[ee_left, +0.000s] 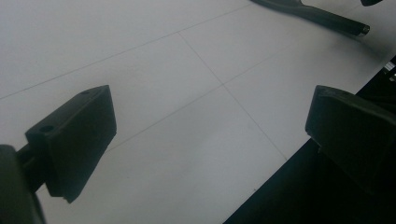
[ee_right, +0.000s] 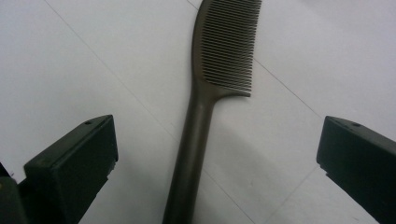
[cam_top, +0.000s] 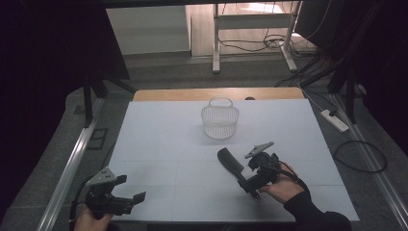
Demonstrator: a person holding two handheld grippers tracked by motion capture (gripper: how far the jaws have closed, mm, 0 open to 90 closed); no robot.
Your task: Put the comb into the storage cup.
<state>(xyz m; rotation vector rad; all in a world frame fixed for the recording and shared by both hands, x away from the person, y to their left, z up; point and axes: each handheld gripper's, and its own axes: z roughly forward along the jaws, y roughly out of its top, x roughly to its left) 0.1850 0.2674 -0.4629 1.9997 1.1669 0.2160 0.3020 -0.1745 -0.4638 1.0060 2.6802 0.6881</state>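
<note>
The comb (ee_right: 201, 135) lies lengthwise between the wide-open, empty right gripper (ee_right: 217, 163), handle nearest; left gripper (ee_left: 210, 140) gapes empty, well apart.

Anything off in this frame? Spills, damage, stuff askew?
Nothing stands out. The dark comb lies flat on the white table, teeth looking intact, between the open jaws of the right hand-held gripper. The white mesh basket stands upright farther back. The left hand-held gripper is open, holding nothing.
</note>
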